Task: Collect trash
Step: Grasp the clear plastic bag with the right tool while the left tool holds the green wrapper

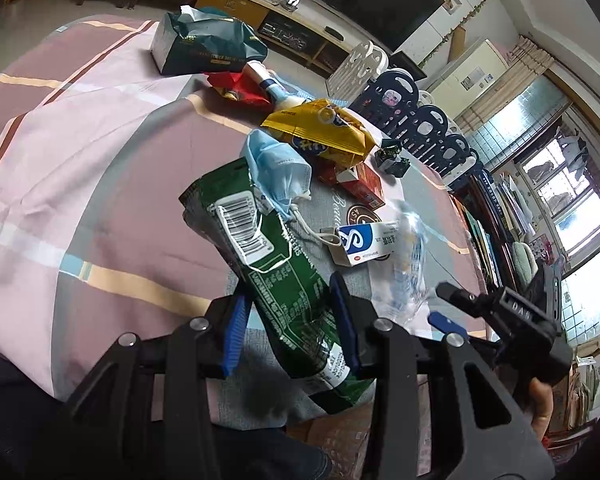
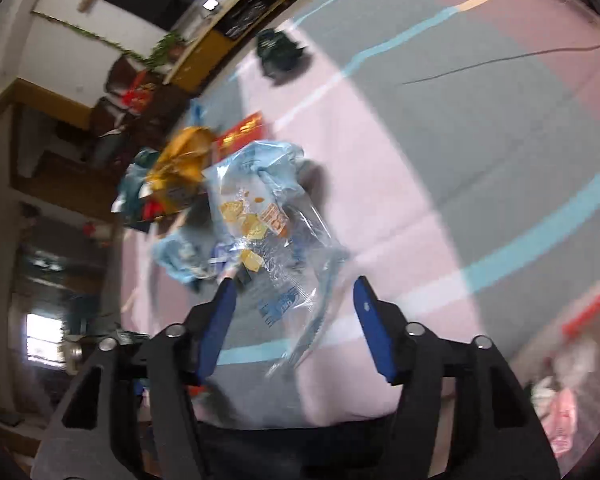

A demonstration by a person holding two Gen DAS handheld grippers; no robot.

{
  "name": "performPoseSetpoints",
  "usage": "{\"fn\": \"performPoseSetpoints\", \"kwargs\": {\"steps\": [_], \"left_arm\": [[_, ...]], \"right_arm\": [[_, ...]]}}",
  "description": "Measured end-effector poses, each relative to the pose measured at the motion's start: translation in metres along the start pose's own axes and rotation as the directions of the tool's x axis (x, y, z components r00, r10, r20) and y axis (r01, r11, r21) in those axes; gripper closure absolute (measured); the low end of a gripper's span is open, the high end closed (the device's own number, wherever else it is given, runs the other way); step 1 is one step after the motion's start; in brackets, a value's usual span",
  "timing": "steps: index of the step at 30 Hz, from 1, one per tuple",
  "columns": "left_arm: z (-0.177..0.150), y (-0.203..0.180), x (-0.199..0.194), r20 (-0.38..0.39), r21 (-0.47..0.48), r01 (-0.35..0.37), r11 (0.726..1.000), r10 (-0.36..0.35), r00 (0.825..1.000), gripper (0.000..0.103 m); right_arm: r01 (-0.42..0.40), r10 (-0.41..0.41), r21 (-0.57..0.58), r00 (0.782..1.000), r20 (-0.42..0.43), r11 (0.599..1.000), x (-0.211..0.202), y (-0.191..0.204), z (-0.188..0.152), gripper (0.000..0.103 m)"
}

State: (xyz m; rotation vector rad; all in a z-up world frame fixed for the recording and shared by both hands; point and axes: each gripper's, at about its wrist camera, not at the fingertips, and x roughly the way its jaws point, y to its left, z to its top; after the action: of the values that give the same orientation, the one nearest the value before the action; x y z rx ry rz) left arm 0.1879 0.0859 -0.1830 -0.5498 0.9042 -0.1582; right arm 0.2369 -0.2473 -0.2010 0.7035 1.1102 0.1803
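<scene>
My left gripper (image 1: 290,292) is shut on a long green snack wrapper (image 1: 268,256) with a white barcode, lifted over the table edge. Behind it lie a blue face mask (image 1: 278,168), a yellow snack bag (image 1: 324,132), a red carton (image 1: 360,182), a small blue-and-white box (image 1: 360,242) and a clear plastic wrapper (image 1: 404,276). My right gripper (image 2: 294,288) is open around that clear wrapper (image 2: 268,216), which lies between its blue fingers (image 2: 370,312). The right gripper also shows in the left wrist view (image 1: 444,300), at the lower right.
The table has a pink, grey and blue striped cloth (image 1: 80,152). A dark green tissue pack (image 1: 204,42), a red wrapper (image 1: 240,86) and a white tube (image 1: 268,84) lie at the far end. A small dark wrapper (image 2: 280,54) lies apart. White and navy chair backs (image 1: 412,120) stand beyond.
</scene>
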Motion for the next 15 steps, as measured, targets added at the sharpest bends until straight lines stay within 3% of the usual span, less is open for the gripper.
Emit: {"fn": "performPoseSetpoints", "kwargs": {"steps": [3, 7, 9, 12, 15], "left_arm": [[-0.001, 0.000, 0.000, -0.004, -0.002, -0.002, 1.000, 0.002, 1.000, 0.063], [-0.001, -0.001, 0.001, -0.006, 0.002, -0.007, 1.000, 0.007, 1.000, 0.063], [-0.001, -0.001, 0.001, -0.007, 0.001, -0.010, 1.000, 0.010, 1.000, 0.063], [-0.001, 0.000, 0.002, -0.009, 0.001, -0.011, 1.000, 0.011, 1.000, 0.063], [-0.001, -0.001, 0.002, -0.009, 0.007, -0.016, 1.000, 0.016, 1.000, 0.063]], "right_arm": [[0.078, -0.077, -0.015, 0.996, 0.047, 0.997, -0.012, -0.001, -0.001, 0.041], [0.177, -0.160, -0.155, 0.981, 0.114, 0.972, -0.012, 0.029, -0.004, 0.031], [0.246, -0.215, -0.234, 0.965, 0.150, 0.941, -0.003, 0.048, -0.004, 0.022], [0.342, -0.291, -0.354, 0.938, 0.191, 0.870, 0.022, 0.068, -0.008, 0.019], [0.457, -0.402, -0.420, 0.890, 0.217, 0.784, 0.051, 0.076, -0.008, 0.020]]}}
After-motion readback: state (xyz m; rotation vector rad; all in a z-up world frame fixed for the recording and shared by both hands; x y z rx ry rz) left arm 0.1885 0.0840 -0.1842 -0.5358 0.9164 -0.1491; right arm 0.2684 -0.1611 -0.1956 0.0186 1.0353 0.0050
